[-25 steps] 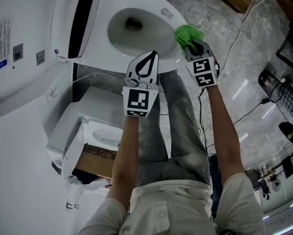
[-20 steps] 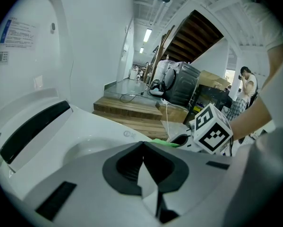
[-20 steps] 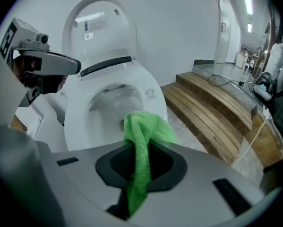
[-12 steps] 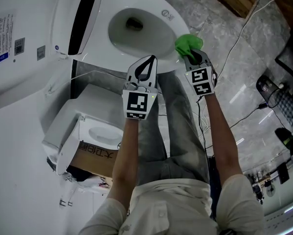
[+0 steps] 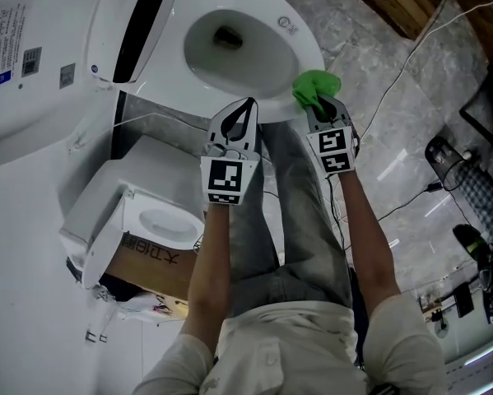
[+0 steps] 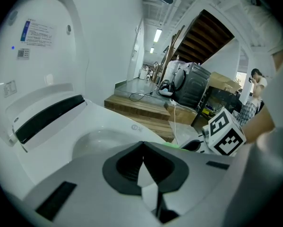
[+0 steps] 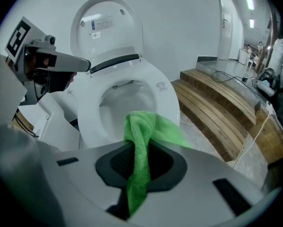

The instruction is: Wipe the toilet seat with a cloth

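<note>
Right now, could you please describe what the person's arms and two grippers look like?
Both the left gripper and right gripper are light grey shells with black-lined jaws, each carrying a white cube of black square markers. The arms are bare below short, pale shirt sleeves.

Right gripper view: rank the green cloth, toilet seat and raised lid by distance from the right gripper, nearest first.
1. Green cloth: clamped between the jaws of the right gripper, bunched out in front of them.
2. Toilet seat: just ahead, past the cloth, at centre.
3. Raised lid: upright at the back, upper left, behind the bowl.
</note>
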`<state>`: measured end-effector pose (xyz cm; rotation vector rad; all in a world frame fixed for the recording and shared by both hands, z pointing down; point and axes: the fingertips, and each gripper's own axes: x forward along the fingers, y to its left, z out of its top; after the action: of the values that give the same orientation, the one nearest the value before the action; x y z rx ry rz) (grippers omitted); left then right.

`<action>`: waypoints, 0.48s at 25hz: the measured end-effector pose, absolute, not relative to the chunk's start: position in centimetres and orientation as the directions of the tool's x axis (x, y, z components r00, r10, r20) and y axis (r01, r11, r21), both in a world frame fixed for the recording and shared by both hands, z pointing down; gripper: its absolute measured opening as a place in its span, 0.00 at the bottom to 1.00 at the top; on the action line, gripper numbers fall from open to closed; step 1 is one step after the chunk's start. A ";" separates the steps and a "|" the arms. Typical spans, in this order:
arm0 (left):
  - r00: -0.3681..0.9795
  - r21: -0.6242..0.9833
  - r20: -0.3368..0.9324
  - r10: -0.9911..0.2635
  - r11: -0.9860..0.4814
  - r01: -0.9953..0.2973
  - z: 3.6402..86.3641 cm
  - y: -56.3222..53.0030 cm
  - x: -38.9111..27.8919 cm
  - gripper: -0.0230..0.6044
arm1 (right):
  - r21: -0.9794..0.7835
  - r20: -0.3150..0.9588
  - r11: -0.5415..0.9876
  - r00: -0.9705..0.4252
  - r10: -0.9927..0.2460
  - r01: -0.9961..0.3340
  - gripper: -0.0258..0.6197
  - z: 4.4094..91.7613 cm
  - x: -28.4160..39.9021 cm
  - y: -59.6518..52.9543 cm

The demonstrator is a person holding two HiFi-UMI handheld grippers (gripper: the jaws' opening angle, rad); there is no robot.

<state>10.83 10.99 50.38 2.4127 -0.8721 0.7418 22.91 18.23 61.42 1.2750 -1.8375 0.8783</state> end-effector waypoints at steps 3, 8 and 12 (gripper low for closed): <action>0.649 0.244 0.622 -0.438 -0.679 -0.692 50.7 11.4 10.2 0.06 | -0.133 0.856 0.284 -0.255 -0.449 -0.949 0.11 61.5 22.3 19.1; 0.647 0.254 0.622 -0.441 -0.668 -0.699 51.2 11.9 8.9 0.06 | -0.133 0.865 0.283 -0.251 -0.435 -0.950 0.11 61.6 21.1 20.0; 0.653 0.262 0.621 -0.434 -0.670 -0.695 51.3 12.5 7.5 0.06 | -0.119 0.874 0.258 -0.225 -0.431 -0.959 0.11 61.6 20.5 20.5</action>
<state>7.53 12.50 51.26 2.3858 -0.8795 0.7198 20.49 20.46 61.61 1.2724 -1.7893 0.9004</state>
